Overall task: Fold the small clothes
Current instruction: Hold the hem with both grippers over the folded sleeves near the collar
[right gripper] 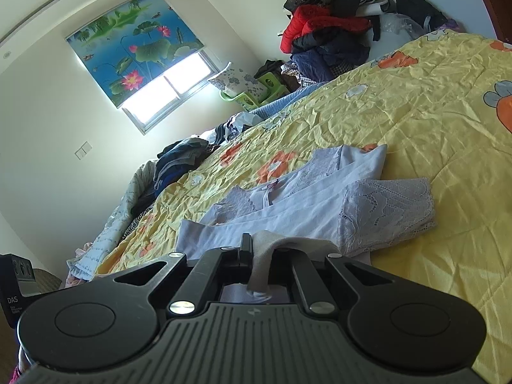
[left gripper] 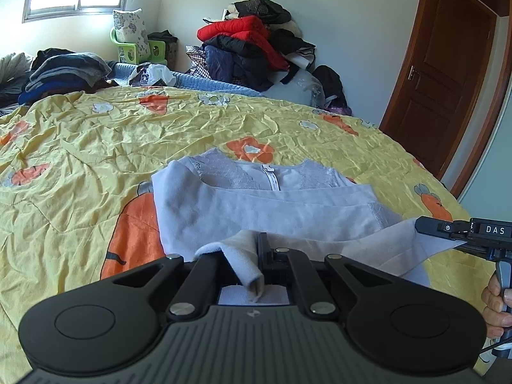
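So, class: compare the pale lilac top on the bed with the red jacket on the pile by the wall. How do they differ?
The lilac top is thin with lace panels; the red jacket is thick and padded. The top lies spread on the yellow bedspread, its near edge pinched by both grippers; the jacket sits crumpled high on a heap, untouched. Both are clothes.

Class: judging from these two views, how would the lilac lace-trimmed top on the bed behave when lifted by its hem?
The lilac top is probably floppy: its hem drapes over the left gripper and sags toward the right gripper. It likely weighs little, being thin. The lace sleeve may snag.
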Demonstrator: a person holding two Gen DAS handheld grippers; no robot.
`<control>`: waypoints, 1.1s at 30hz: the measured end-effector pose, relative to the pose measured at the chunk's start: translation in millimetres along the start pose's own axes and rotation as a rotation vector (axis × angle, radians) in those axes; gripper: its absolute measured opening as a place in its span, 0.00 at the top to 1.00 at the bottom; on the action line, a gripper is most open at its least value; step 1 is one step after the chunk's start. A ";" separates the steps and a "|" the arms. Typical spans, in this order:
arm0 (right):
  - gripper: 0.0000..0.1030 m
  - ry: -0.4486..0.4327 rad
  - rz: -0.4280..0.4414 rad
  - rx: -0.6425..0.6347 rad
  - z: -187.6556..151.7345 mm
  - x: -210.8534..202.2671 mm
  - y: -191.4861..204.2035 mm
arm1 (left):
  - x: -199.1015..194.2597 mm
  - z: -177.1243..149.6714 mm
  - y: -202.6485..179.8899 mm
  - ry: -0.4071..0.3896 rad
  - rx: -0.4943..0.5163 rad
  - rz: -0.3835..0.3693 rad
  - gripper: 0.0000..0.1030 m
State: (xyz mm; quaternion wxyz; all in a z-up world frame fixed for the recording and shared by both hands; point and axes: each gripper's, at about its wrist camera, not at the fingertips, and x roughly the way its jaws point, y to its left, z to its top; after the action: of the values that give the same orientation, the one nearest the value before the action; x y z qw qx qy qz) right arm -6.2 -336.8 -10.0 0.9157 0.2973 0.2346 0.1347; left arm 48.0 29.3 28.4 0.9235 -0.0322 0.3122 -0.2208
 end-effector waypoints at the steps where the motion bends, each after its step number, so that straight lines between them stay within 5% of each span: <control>1: 0.92 -0.002 0.000 0.001 0.8 0.2 -0.4 | 0.3 0.2 -0.5 -0.001 0.001 0.003 0.96; 33: 0.92 -0.009 -0.018 0.004 -4.1 4.1 -1.6 | 13.8 -4.3 0.9 0.017 0.025 0.038 0.96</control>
State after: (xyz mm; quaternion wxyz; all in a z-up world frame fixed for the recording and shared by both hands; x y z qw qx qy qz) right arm -4.6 -334.5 -15.3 0.9173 0.2977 0.2334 0.1248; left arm 55.6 24.5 17.0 0.9251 -0.0128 0.3178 -0.2074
